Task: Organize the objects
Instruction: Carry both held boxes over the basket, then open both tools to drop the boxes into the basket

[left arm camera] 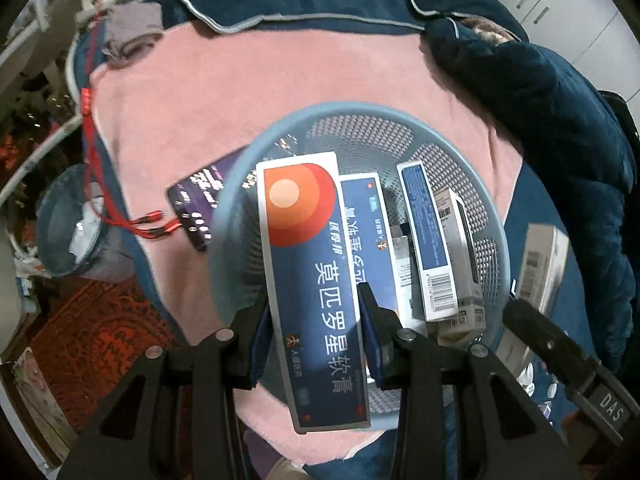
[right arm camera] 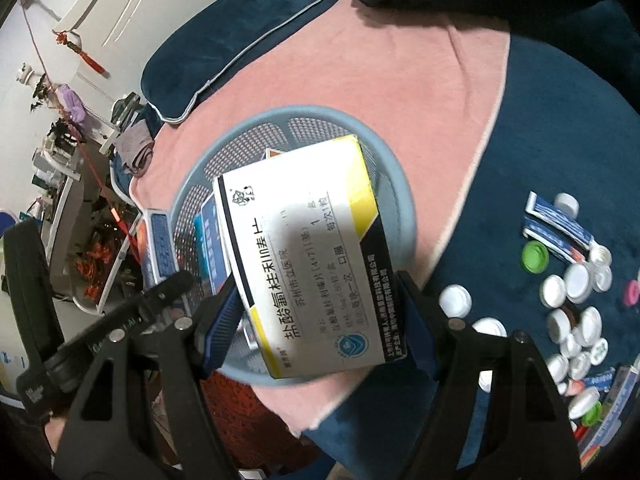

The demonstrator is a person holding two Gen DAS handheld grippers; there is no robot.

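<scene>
My left gripper (left arm camera: 314, 312) is shut on a long blue ointment box with an orange circle (left arm camera: 312, 272), held over the near rim of a round blue mesh basket (left arm camera: 400, 140). Several medicine boxes (left arm camera: 428, 236) lie inside the basket. My right gripper (right arm camera: 320, 304) is shut on a white and yellow medicine box (right arm camera: 304, 256), held above the same basket (right arm camera: 396, 184). The right gripper's black body and its box show at the right edge of the left wrist view (left arm camera: 544, 264).
The basket sits on a pink towel (left arm camera: 280, 80) over a dark blue blanket (right arm camera: 560, 120). A dark purple box (left arm camera: 200, 200) and red cables (left arm camera: 152, 224) lie left of the basket. Several bottle caps (right arm camera: 572, 300) and ointment tubes (right arm camera: 560, 228) lie on the blanket at right.
</scene>
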